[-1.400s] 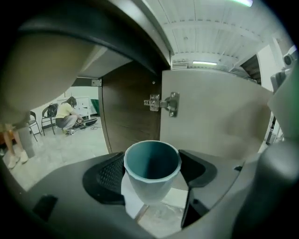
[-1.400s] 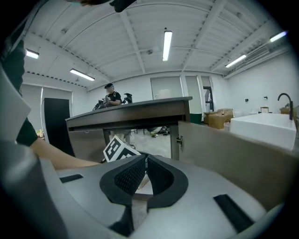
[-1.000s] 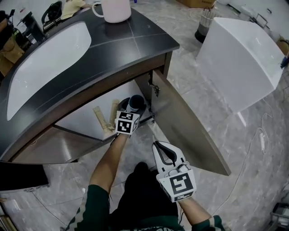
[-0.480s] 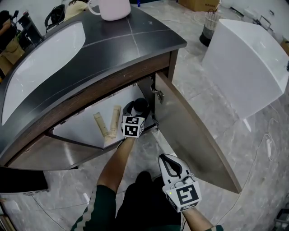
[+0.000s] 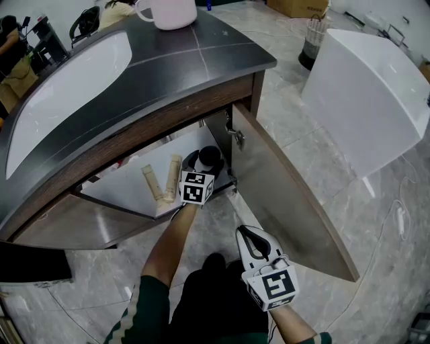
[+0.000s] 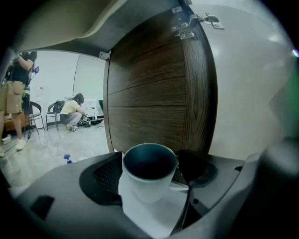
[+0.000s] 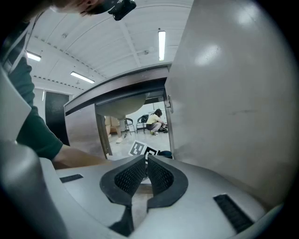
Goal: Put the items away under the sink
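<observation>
The step in hand looks like placing a cup inside the cabinet under the sink. The left hand-held gripper (image 5: 200,166) is clenched on the cup (image 6: 149,169), a pale one with a dark inside, held upright between the jaws. In the head view it sits at the right end of the cabinet opening, just beside the hinge side of the open door (image 5: 289,208), and from this angle I cannot tell whether it already touches the cabinet floor (image 5: 124,189). Two tubes (image 5: 151,183) lie flat on that floor to the cup's left, close to it but apart. The right hand-held gripper (image 7: 146,168) hangs back outside the cabinet in front of the open door, jaws pressed together with nothing between them. On the bench (image 5: 175,60) above, a mug (image 5: 168,12) stands beyond the basin (image 5: 60,87). The next move probably calls for lowering the cup until its base rests flat, clear of the tubes and the door hinge, then releasing the jaws and drawing the left gripper straight back so the cup does not tip.
</observation>
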The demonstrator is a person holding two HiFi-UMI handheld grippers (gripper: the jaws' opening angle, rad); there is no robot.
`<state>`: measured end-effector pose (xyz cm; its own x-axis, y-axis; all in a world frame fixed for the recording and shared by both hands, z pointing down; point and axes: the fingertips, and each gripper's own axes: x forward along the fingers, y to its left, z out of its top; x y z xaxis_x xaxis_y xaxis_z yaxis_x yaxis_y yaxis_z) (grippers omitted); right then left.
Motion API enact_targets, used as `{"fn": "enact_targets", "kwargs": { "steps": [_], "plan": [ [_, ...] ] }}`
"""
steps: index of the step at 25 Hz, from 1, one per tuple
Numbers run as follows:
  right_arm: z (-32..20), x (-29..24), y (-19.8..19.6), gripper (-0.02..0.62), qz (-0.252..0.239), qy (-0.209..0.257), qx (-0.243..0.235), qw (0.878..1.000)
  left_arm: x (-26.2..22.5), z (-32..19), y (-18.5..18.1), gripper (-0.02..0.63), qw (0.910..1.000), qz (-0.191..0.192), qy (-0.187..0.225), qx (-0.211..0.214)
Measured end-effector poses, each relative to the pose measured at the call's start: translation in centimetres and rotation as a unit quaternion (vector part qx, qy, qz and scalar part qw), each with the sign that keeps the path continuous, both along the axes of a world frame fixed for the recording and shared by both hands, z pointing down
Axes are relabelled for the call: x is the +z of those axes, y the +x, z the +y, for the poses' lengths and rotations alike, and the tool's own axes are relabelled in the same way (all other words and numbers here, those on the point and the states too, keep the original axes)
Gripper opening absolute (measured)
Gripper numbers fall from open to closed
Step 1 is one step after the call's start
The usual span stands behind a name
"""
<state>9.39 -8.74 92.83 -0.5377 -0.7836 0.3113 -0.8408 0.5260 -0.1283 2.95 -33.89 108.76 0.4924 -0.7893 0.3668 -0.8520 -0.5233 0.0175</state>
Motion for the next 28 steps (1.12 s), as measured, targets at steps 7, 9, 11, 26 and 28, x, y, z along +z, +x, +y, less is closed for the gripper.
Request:
{"fn": "enact_targets", "kwargs": {
  "steps": [7,9,11,26,28],
  "plan": [
    [0.6,-0.7,-0.8,0.044,-0.01,0.015,-0.012,1.0,-4.7,4.0,-0.8,0.36,0.9987,0.009,0.05,0.006],
    [0.7,-1.4,-1.0,0.044,-0.013,0.02,-0.01,1.0,-6.6,6.0,-0.7,0.166,0.9968,-0.018,0.072,0.029],
    [0.7,-2.2,-1.2,0.044,-0.017,0.02,-0.008,1.0,-8.3,7.6,-0.7,0.017,0.9947,-0.036,0.084,0.047],
    [1.0,-27.5,-3.8,0.044,0.014,-0.039,-0.005,0.999,-33.3,18.8,-1.2,0.009,0.9941,-0.02,-0.001,0.106],
    [0.9,-32.9,-3.9,0.044,0.016,-0.042,-0.005,0.999,-38.4,19.3,-1.2,0.009,0.9937,-0.017,-0.008,0.11]
  ]
}}
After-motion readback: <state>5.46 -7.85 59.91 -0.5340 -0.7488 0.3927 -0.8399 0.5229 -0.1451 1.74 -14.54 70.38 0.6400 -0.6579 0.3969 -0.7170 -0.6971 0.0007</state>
